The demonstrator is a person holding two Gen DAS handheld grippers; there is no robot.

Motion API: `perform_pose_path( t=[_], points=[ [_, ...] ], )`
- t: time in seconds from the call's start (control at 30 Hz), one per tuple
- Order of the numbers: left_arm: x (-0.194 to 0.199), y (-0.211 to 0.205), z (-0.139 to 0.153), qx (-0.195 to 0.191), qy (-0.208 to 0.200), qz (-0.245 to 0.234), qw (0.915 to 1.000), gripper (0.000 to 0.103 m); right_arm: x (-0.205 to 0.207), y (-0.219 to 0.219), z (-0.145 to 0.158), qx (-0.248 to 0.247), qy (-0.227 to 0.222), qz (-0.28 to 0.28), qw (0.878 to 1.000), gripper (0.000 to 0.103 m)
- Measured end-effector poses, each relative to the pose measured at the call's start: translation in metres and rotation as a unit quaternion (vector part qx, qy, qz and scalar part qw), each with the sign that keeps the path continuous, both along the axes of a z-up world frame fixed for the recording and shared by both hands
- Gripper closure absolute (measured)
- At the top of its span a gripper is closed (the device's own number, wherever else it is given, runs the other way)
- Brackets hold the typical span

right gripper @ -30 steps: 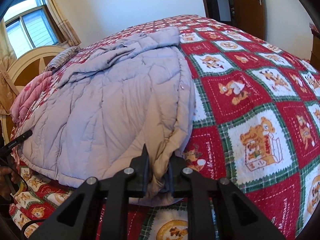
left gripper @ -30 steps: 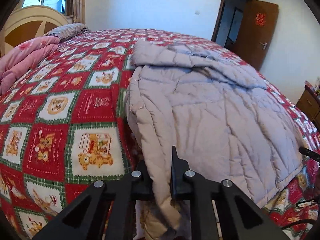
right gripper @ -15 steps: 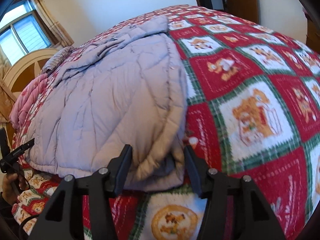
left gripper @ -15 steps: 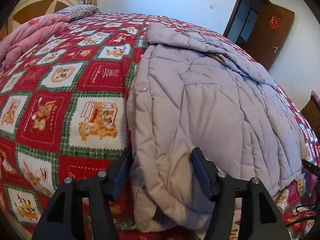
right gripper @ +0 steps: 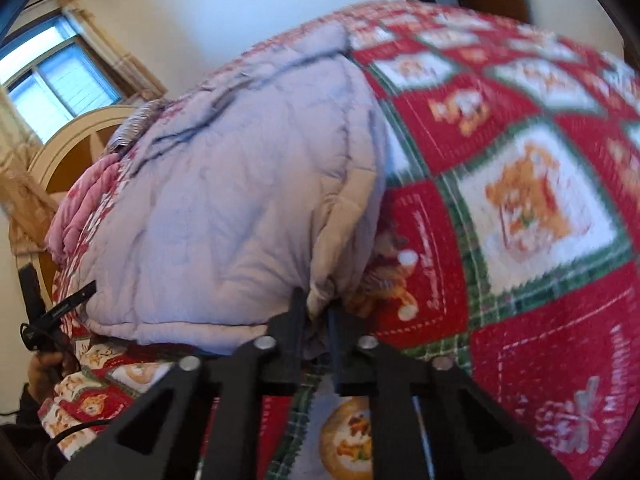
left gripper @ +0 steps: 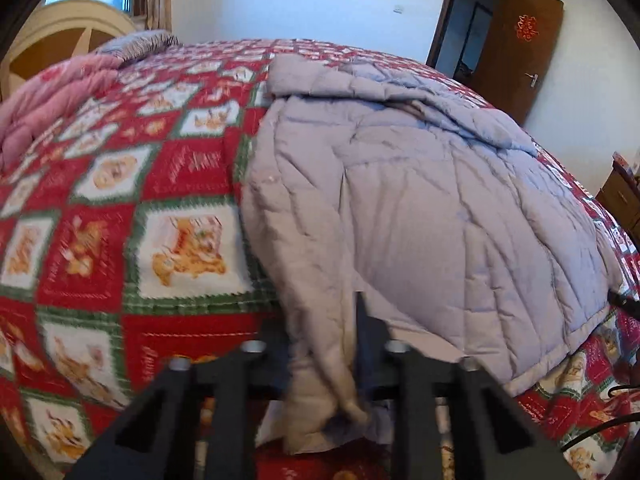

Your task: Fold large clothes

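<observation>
A large pale lilac quilted coat (left gripper: 400, 200) lies spread on a bed with a red, green and white bear-patterned cover (left gripper: 120, 216). My left gripper (left gripper: 320, 340) is shut on the coat's near left hem corner. In the right wrist view the same coat (right gripper: 240, 208) fills the left half, and my right gripper (right gripper: 318, 320) is shut on its near right hem corner. The gripped fabric bunches between the fingers at both corners. The coat's sleeves lie folded across its far end.
A pink quilt (left gripper: 44, 96) and a striped pillow (left gripper: 140, 42) lie at the headboard (left gripper: 60, 36). An open brown door (left gripper: 516, 48) is at the back right. A wooden cabinet (left gripper: 624, 196) stands at the right edge. The bedcover (right gripper: 520, 200) lies bare right of the coat.
Both grippers were shut on the hem a second ago, opened wide half a second ago, and are now shut on the hem corners again. Both views are blurred with motion.
</observation>
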State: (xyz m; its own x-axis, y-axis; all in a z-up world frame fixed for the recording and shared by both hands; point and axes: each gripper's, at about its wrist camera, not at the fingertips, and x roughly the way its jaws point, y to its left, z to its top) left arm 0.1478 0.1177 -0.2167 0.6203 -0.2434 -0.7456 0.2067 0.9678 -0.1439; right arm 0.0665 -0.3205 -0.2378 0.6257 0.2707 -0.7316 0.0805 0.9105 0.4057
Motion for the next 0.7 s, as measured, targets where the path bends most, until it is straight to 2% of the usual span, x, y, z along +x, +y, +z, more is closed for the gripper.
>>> perform_pose_path(
  t=[0.07,0.23,0.4,0.47,0.53,0.6,0.7],
  points=[
    [-0.006,0.007,0.017,-0.016,-0.013,-0.011,0.9997,0.092,-0.006,0.004,0.018,0.0,-0.028,0.01,1.0,0.095],
    [-0.033,0.012,0.072,-0.038,-0.054,-0.035,0.9972,0.093,-0.026,0.004,0.076,0.005,-0.113,0.014,0.993,0.095],
    [-0.036,0.02,0.126,-0.109,-0.086,-0.046,0.9892,0.093,-0.036,0.007,0.128,0.011,-0.184,0.009,0.983,0.096],
    [-0.023,0.019,0.138,-0.113,-0.102,-0.049,0.9871,0.093,-0.03,0.007,0.146,0.014,-0.206,0.002,0.978,0.096],
    [0.003,0.019,0.149,-0.11,-0.12,-0.043,0.9858,0.093,-0.015,0.007,0.158,-0.003,-0.225,-0.006,0.974,0.096],
    [0.033,0.022,0.156,-0.129,-0.132,-0.04,0.982,0.089,0.015,0.003,0.17,-0.012,-0.241,-0.017,0.97,0.096],
    [0.076,0.02,0.166,-0.121,-0.163,-0.013,0.9792,0.083,0.064,-0.006,0.182,-0.018,-0.257,-0.037,0.966,0.097]
  ],
)
